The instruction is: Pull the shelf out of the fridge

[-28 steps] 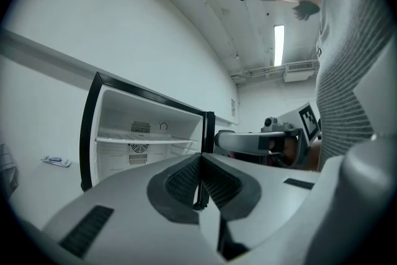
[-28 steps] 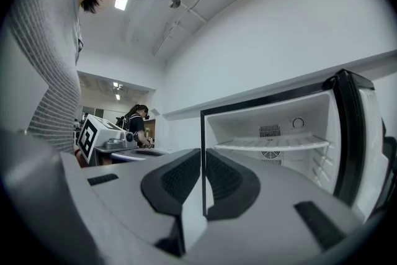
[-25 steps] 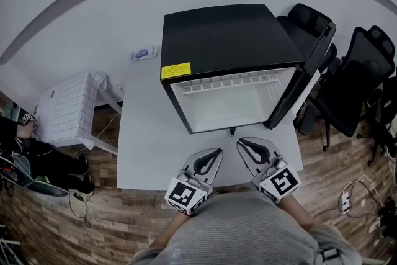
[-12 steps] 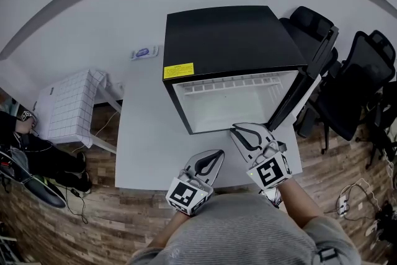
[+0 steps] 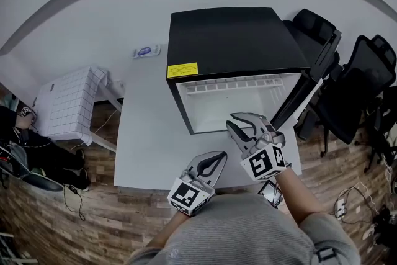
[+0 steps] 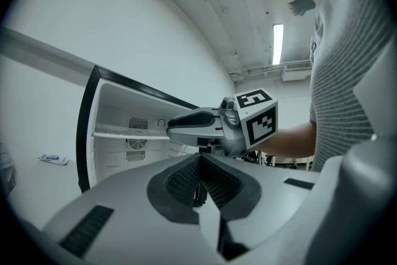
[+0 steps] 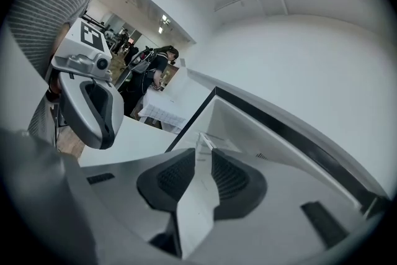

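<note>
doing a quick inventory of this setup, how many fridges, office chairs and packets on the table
fridge: 1
chairs: 2
packet: 1
total: 4

A white table (image 5: 146, 133) stands with its far side against the wall. On its right half stands a black fridge (image 5: 236, 40), the open front turned to the near edge and the door swung out to the right. A small blue and white packet (image 5: 144, 51) lies flat on the table near the wall, just beside the fridge on its left. The table stands on a wooden floor (image 5: 124, 214), with black chairs (image 5: 366, 84) at the right
</note>
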The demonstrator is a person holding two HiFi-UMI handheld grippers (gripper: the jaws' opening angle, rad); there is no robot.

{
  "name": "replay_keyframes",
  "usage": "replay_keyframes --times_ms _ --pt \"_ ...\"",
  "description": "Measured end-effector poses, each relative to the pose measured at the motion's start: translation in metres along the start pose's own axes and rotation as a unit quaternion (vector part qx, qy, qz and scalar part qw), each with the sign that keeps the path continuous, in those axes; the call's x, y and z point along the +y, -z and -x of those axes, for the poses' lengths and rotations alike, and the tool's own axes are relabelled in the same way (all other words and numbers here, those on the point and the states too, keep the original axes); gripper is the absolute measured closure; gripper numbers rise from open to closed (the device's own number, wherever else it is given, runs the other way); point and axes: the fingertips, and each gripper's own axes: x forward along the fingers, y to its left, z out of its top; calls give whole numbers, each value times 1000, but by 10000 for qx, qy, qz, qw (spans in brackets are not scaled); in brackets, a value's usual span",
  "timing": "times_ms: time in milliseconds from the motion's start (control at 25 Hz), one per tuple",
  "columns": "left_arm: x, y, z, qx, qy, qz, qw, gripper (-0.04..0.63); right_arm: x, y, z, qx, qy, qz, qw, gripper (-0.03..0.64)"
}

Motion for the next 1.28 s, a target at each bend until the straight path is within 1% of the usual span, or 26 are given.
replay_keyframes --times_ms 120,280,400,560,760,920,1080,1280 --pt "1 2 0 10 -3 8 10000 584 0 11 -7 138 53 293 9995 519" --pt "2 2 -1 -1 8 44 10000 584 -4 20 -17 472 108 757 9960 463" --pt "2 2 -2 -1 22 37 10000 584 -10 30 -24 682 223 1223 9899 455" --pt "4 2 -2 2 3 47 10000 584 -20 42 -35 1037 437 1866 9760 456" --pt "6 3 -1 13 -24 34 10000 584 -32 56 -49 1489 753 2684 9488 455" --pt "7 3 2 31 -40 24 10000 584 -36 66 -61 1615 858 2772 9433 456" --pt "9 5 3 56 -69 21 10000 584 -46 77 -69 1930 1015 3099 9254 454" --pt "11 7 4 92 -90 31 9999 584 -58 88 -81 2112 1119 3332 9121 455"
